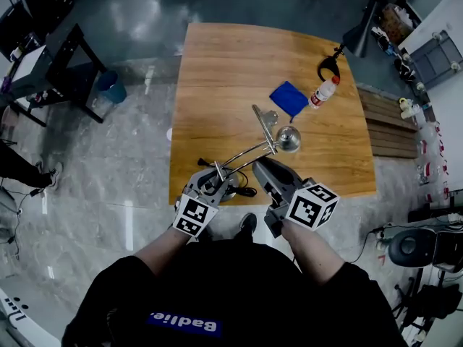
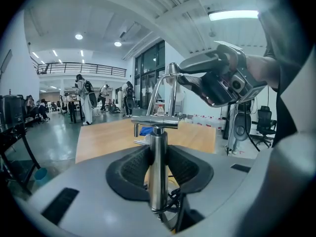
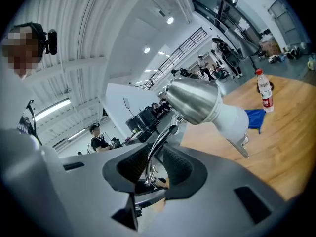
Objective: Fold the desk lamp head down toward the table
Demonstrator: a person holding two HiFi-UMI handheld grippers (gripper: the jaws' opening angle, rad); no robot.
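A chrome desk lamp stands at the near edge of the wooden table (image 1: pixel 217 71), with its head (image 1: pixel 289 139) out over the wood. My left gripper (image 1: pixel 215 178) is open around the lamp's upright post (image 2: pixel 157 181); the post stands between the black pads (image 2: pixel 132 168). My right gripper (image 1: pixel 264 166) is open around the thin curved arm rods (image 3: pixel 160 141), just below the shiny lamp head (image 3: pixel 195 100). From the left gripper view the right gripper (image 2: pixel 217 80) shows up high on the right, beside the arm's cross joint (image 2: pixel 154 121).
A blue cloth (image 1: pixel 289 97), a red-capped bottle (image 1: pixel 323 92) and a black looped object (image 1: pixel 329 67) lie on the far right of the table. A blue bin (image 1: pixel 110 87) and a black stand (image 1: pixel 58 71) are on the floor to the left. People stand far off in the hall.
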